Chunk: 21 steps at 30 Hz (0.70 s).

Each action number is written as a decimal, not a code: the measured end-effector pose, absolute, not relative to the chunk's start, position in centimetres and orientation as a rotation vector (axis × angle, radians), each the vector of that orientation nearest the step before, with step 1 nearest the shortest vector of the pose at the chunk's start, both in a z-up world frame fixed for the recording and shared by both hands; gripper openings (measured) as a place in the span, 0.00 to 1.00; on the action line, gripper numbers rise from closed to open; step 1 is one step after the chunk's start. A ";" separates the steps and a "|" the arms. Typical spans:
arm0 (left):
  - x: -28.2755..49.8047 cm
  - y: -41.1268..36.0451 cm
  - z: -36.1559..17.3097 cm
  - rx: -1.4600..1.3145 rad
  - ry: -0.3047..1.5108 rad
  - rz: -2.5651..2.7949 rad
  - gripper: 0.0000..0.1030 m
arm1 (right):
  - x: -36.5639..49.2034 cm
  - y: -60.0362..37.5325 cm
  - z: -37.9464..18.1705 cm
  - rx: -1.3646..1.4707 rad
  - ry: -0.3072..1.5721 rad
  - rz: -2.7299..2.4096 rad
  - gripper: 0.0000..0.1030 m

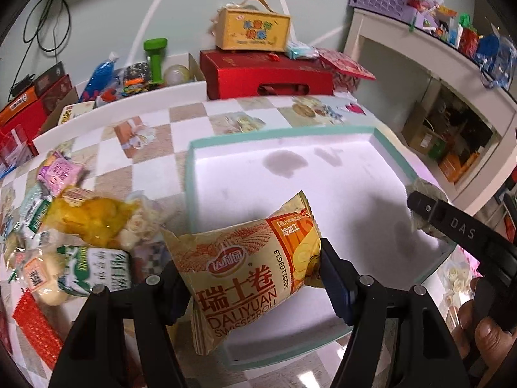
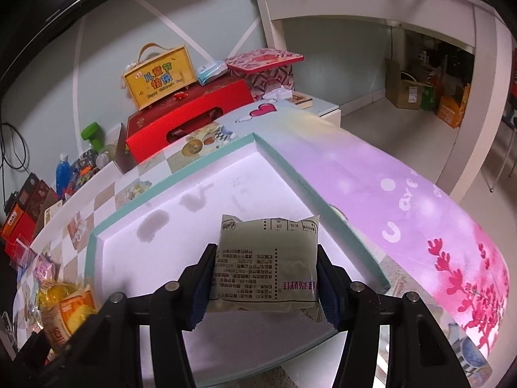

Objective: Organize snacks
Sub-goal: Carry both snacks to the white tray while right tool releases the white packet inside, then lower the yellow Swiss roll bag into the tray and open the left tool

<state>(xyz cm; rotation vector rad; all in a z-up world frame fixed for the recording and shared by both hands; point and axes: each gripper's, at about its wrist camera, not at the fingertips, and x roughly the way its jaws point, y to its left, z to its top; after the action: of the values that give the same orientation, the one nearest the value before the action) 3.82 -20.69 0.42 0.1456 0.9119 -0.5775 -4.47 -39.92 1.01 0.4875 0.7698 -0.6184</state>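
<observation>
Pale green wall (image 1: 106,0) crossed by white lines, black cable (image 1: 48,16) hanging at left. White shelf unit (image 2: 365,6) at right, cardboard boxes (image 2: 407,90) in its shadowed lower bay. Grey floor (image 2: 397,129) below. Checked cloth over table (image 1: 152,148), purple cloth (image 2: 371,174) along its right edge.

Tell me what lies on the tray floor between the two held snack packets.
Nothing: in the left wrist view, bare tray floor separates the Swiss roll packet from the grey-green packet; only faint stains farther back.
</observation>
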 end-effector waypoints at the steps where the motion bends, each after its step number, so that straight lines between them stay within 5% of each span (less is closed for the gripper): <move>1: 3.8 -20.8 0.2 0.149 0.915 -0.580 0.69 | -4.5 -39.9 0.9 0.490 0.772 -0.618 0.58; 11: 3.2 -22.0 -0.5 0.188 0.913 -0.594 0.70 | -4.3 -39.8 0.6 0.495 0.772 -0.590 0.61; 15: 3.2 -22.0 -0.5 0.184 0.915 -0.588 0.85 | -4.2 -39.7 1.0 0.487 0.759 -0.572 0.72; 21: 3.2 -21.5 0.0 0.184 0.903 -0.568 0.86 | -4.1 -39.2 1.3 0.477 0.763 -0.561 0.72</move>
<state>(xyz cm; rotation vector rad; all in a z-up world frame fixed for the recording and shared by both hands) 3.19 -21.50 -0.04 0.1845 0.9033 -0.5683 -4.14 -39.24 1.27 0.4767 0.7634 -0.5614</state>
